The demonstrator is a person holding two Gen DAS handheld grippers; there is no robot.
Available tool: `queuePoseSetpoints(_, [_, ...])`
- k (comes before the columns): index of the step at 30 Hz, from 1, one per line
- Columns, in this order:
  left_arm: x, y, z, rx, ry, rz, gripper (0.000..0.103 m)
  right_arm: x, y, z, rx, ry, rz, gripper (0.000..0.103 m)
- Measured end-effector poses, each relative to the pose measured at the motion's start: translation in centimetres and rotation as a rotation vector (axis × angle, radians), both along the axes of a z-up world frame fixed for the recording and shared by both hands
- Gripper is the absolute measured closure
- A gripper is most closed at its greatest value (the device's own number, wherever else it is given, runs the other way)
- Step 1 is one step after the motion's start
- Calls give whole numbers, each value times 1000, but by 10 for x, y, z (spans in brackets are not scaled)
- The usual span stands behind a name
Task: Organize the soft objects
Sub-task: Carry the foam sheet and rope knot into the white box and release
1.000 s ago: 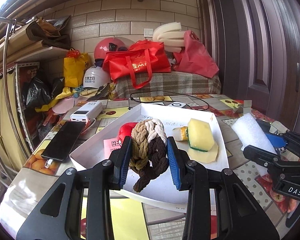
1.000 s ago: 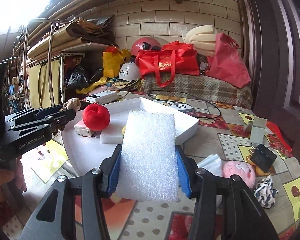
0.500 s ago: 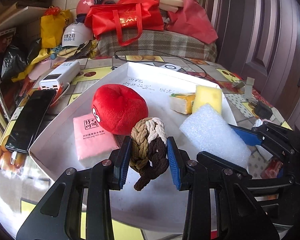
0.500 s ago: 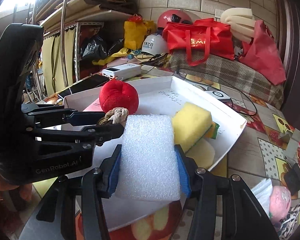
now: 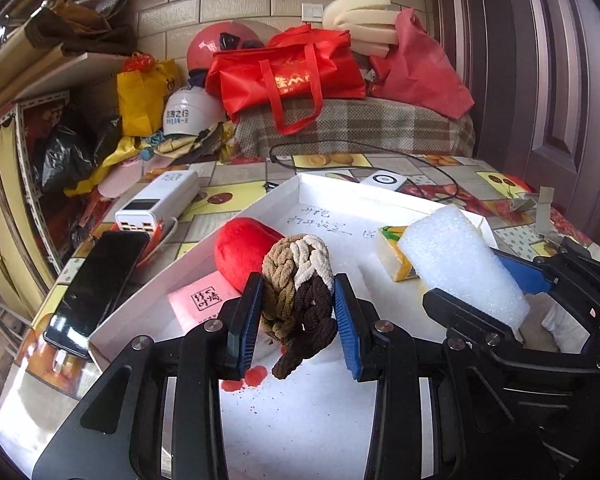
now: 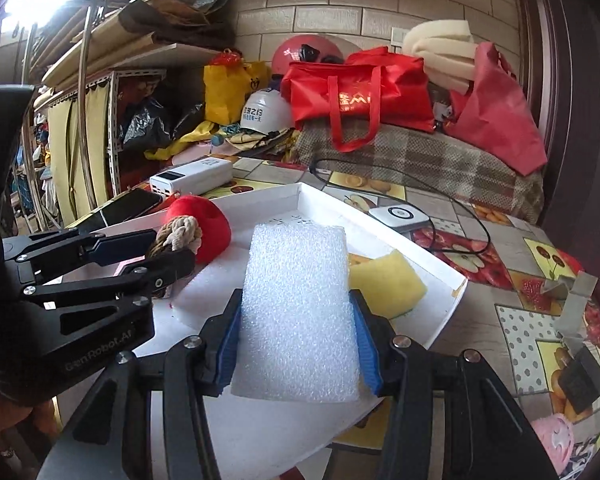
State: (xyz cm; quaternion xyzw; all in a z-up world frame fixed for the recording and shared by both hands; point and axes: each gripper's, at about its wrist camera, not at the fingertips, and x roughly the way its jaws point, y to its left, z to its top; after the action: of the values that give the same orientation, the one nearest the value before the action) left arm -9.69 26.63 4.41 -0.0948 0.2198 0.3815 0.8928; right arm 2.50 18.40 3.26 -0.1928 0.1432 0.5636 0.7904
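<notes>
My left gripper [image 5: 296,316] is shut on a braided rope knot [image 5: 298,280] in tan, cream and dark brown, held above the near part of a white tray [image 5: 340,192]. My right gripper [image 6: 298,340] is shut on a white foam block [image 6: 298,308], held over the tray's right side; the block also shows in the left wrist view [image 5: 460,260]. In the tray lie a red plush ball [image 5: 240,248], a pink tissue pack [image 5: 200,300] and a yellow sponge [image 6: 384,284]. The left gripper also shows in the right wrist view [image 6: 168,252], left of the foam.
A black phone [image 5: 96,288] and a white power bank [image 5: 160,204] lie left of the tray. A white charger puck [image 6: 398,216] with a black cable lies behind it. A pink plush [image 6: 552,436] and a black box [image 6: 580,376] sit right. Red bags [image 5: 288,76] are piled behind.
Both grippers have drawn back and tilted up a little, each holding its object over the tray. The foam block stays beside the knot on the right.
</notes>
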Motion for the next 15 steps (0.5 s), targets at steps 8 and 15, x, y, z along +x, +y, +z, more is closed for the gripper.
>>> queuePoseSetpoints(8, [-14, 2, 4, 39, -47, 103, 62, -4, 5, 2, -1, -23, 18, 53])
queuePoseSetpoints(15, [-21, -8, 7, 93, -81, 127, 3, -10, 7, 0, -7, -64, 30, 12])
